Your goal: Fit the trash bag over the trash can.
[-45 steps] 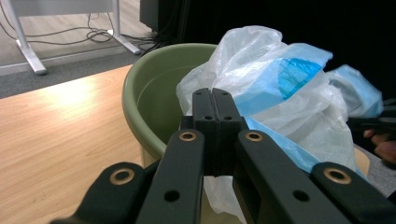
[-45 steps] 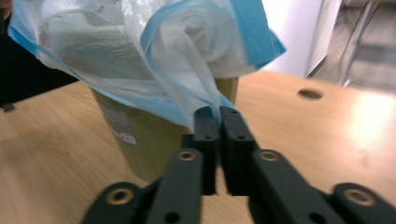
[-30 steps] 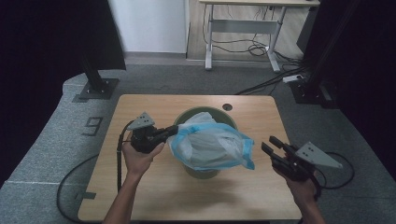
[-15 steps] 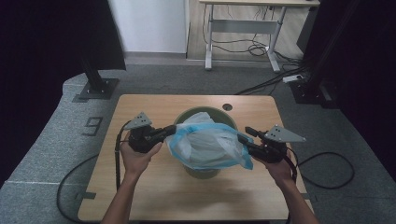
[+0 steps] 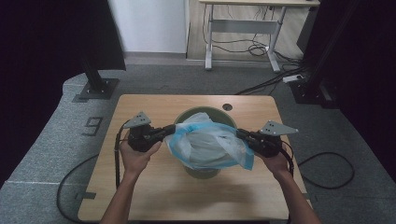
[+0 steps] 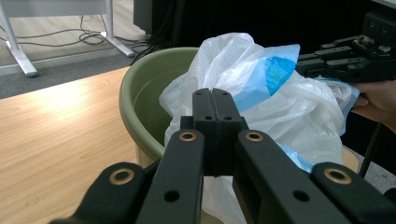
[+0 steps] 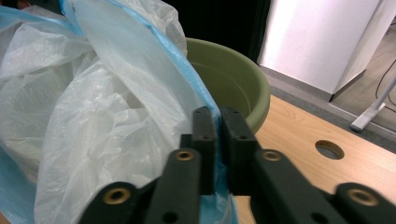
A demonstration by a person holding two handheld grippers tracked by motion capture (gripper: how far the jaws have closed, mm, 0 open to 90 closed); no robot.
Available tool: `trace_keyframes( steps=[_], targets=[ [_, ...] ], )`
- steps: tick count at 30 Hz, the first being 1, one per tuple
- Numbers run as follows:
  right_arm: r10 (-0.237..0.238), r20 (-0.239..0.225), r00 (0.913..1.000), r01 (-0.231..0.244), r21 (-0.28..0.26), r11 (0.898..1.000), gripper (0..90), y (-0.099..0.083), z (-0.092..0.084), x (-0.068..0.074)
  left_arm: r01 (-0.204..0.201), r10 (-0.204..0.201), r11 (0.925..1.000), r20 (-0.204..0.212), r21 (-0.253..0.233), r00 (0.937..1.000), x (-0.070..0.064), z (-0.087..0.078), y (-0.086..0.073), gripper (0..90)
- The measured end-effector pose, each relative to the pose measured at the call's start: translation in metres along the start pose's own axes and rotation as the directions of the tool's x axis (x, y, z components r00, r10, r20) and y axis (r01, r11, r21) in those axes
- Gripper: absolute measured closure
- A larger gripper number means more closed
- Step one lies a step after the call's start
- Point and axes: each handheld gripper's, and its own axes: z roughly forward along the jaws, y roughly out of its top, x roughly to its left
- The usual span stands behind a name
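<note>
- Wooden table [image 5: 154,196], bearing everything.
- Green bin [image 5: 201,113] mid-table.
- White-and-blue plastic bag [image 5: 205,144] draped over bin, stretched between both grippers.
- Left gripper [image 5: 171,131] clamped on bag's left edge.
- Right gripper [image 5: 241,136] just closed, pinching bag's right edge.

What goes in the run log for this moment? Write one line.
left claw: shut on plastic bag | right claw: just closed on bag edge | bin: upright on table
</note>
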Motion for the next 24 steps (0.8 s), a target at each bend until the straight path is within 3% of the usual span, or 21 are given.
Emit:
trace_keyframes(
  steps=[9, 19, 24],
  targets=[
    [-0.008, 0.045, 0.999, 0.009, -0.02, 1.0, 88.2, 0.023, 0.003, -0.009, -0.013, 0.013, 0.9998, -0.027, 0.012, 0.9996, 0.005, 0.003, 0.008, 90.0],
    [-0.052, 0.115, 0.9921, 0.05, 0.02, 0.999, 88.1, 0.037, 0.039, -0.02, 0.048, -0.043, 0.9975, -0.082, 0.052, 0.9957, 0.04, 0.018, 0.008, 90.0],
    [-0.048, 0.133, 0.99, 0.042, 0.045, 0.998, 88.1, 0.037, 0.057, -0.028, 0.057, -0.054, 0.9979, -0.092, 0.031, 0.9942, 0.049, 0.022, 0.006, 90.0]
  ],
)
